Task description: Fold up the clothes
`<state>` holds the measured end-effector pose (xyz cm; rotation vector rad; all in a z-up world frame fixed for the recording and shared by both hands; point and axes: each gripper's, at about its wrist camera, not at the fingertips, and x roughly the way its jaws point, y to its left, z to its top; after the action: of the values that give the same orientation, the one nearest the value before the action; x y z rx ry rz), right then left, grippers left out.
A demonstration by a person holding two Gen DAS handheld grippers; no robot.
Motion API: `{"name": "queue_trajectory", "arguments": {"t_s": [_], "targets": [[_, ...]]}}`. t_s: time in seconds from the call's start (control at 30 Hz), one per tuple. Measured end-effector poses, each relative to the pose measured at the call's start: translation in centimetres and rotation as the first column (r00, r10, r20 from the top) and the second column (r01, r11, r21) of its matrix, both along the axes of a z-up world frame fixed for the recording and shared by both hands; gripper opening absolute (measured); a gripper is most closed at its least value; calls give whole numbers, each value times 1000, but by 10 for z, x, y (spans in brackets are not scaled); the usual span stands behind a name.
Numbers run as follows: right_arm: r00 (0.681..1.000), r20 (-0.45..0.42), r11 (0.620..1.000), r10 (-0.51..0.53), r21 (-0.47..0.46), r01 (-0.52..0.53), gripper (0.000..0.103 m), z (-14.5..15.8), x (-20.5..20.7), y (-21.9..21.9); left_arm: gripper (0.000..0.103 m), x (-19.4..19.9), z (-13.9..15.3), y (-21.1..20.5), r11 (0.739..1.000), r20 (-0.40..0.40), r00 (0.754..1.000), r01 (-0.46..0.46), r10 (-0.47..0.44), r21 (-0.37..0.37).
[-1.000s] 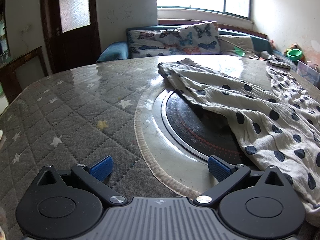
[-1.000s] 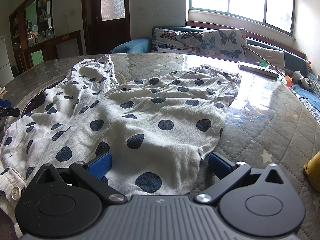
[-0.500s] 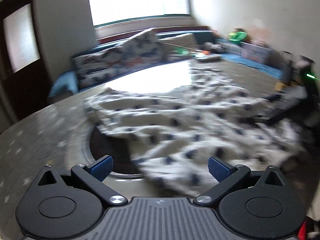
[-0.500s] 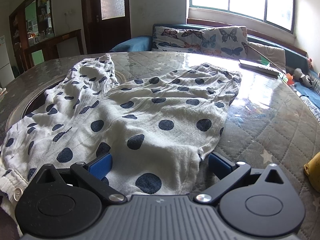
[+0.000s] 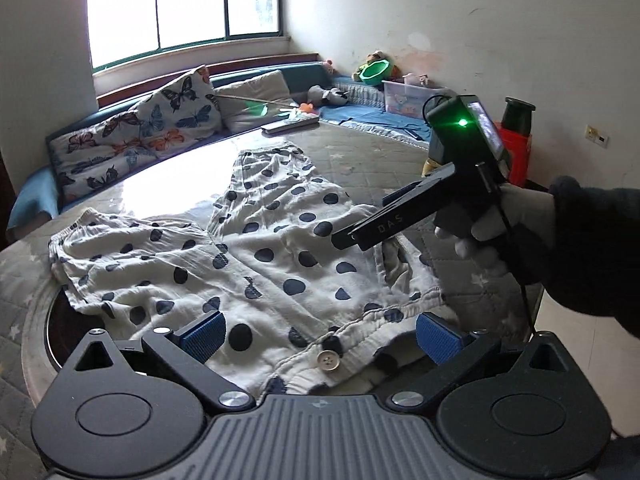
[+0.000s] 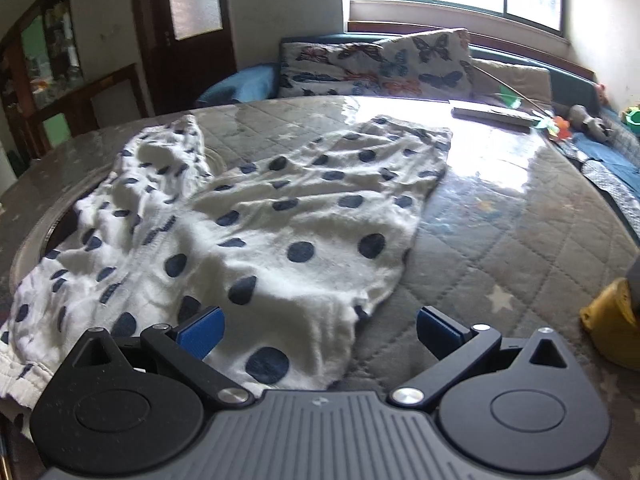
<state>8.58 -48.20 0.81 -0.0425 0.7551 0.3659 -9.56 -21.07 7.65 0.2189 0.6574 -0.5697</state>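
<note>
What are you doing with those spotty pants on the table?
A person is getting ready to fold them. The white polka-dot pants lie spread out and rumpled on the quilted table. The left claw is open over the waistband, near the button. The right claw is open too, over the edge of the pants. Neither has grabbed the cloth yet.

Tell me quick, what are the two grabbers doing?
Left gripper: open, empty, over the button end of the polka-dot pants.
Right gripper: open, empty, over the pants' edge.
</note>
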Motion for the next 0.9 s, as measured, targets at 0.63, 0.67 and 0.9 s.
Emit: {"name": "queue_trajectory", "arguments": {"t_s": [0.63,0.67,0.9], "targets": [[999,-47,999,-26,-42,24,103,19,14,-14,99,0,-12,-73,981,-76,981,183,-178,60],[998,-47,999,-31,-38,29,103,19,16,-16,97,1,-14,-77,979,-84,978,195,-190,64],[994,-63,996,-89,-6,88,98,32,54,-34,72,7,-31,-103,965,-114,967,241,-229,107]]}}
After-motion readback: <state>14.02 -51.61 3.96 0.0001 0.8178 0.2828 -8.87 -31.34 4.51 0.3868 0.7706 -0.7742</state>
